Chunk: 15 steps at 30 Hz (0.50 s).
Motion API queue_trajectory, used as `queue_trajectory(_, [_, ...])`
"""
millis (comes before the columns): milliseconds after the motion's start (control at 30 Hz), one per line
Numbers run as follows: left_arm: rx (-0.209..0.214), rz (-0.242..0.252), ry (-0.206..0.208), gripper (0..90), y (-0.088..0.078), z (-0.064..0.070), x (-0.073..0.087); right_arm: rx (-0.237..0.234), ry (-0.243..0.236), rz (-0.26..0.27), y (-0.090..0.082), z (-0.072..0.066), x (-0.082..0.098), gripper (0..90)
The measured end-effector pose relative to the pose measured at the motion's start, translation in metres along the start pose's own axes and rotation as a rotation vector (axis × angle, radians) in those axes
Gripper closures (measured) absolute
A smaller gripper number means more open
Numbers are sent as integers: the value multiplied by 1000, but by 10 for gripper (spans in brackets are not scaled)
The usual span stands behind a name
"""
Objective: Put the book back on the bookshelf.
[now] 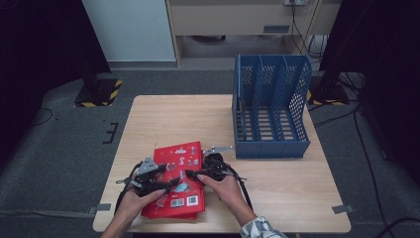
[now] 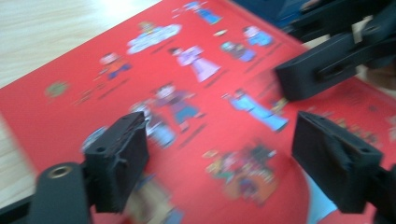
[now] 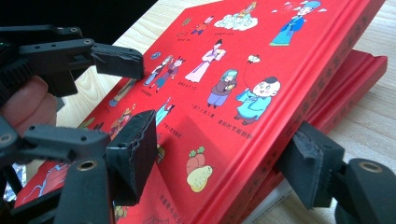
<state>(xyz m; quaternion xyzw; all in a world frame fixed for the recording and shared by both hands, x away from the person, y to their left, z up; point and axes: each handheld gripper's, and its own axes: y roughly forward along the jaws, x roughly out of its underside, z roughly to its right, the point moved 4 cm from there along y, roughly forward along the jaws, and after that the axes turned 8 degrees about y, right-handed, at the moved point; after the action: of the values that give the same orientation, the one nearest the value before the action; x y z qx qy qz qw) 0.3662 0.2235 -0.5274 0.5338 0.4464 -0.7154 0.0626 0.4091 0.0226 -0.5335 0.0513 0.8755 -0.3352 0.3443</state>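
left gripper (image 1: pixel 171 184): over the cover's lower left, jaws standing apart above the red face in the left gripper view; nothing pinched, no pad visibly pressing; seemingly placed to steady the top book while the other side lifts.
top red book (image 1: pixel 178 173): at the table's near edge, left of centre; right edge tilted up off the one beneath in the right gripper view, likely to open a gap for a grip.
lower red book (image 3: pixel 355 88): flat underneath, its spine edge peeking out beside the raised cover.
right gripper (image 1: pixel 192 174): at the book's right side, jaws spread wide; one pad (image 3: pixel 137 149) over the cover, the other outside the raised edge; straddling that edge, not yet clamped.
table (image 1: pixel 277 188): pale wood, carrying everything.
blue file rack (image 1: pixel 270 106): far right, well apart, upright slots vacant; probable destination for the books.
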Motion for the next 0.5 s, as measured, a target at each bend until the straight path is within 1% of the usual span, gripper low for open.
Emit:
queue_trajectory(33, [-12,-1,-9,157,-2,-4,2,0,2,3,0,0,0,331])
queue_trajectory(67, [-36,-11,-26,157,-8,-14,7,-1,2,4,0,0,0,332])
queue_trajectory(100, [-36,-11,-26,157,-8,-14,7,-1,2,4,0,0,0,332])
queue_trajectory(133, [-47,-14,-33,157,-11,-17,9,-1,1,4,0,1,0,333])
queue_trajectory(167, [-66,-29,-32,154,-14,-23,13,0,0,4,0,0,1,335])
queue_trajectory(200, [-66,-29,-32,147,-14,-23,13,0,-1,4,0,0,1,336])
queue_trajectory(233, [-77,-40,-39,139,-16,-28,16,1,-1,3,-1,0,1,337])
queue_trajectory(267, [-77,-40,-39,128,-16,-28,16,1,-1,3,-1,0,1,337])
queue_trajectory(300, [-84,-53,-52,116,-18,-32,19,1,-4,1,-1,0,1,341])
queue_trajectory(367, [-82,-55,-56,109,-17,-34,21,2,-6,0,-1,0,1,342])
queue_trajectory(400, [-72,-55,-73,93,-17,-36,22,1,-8,-2,-1,0,2,346])
queue_trajectory(433, [-47,-59,-107,70,-17,-39,25,0,-12,-6,-1,-1,2,350])
queue_trajectory(467, [-33,-59,-118,65,-17,-41,26,2,-15,-8,-1,-2,2,350])
queue_trajectory(500, [-33,-59,-118,60,-17,-41,26,2,-15,-8,-1,-2,2,350])
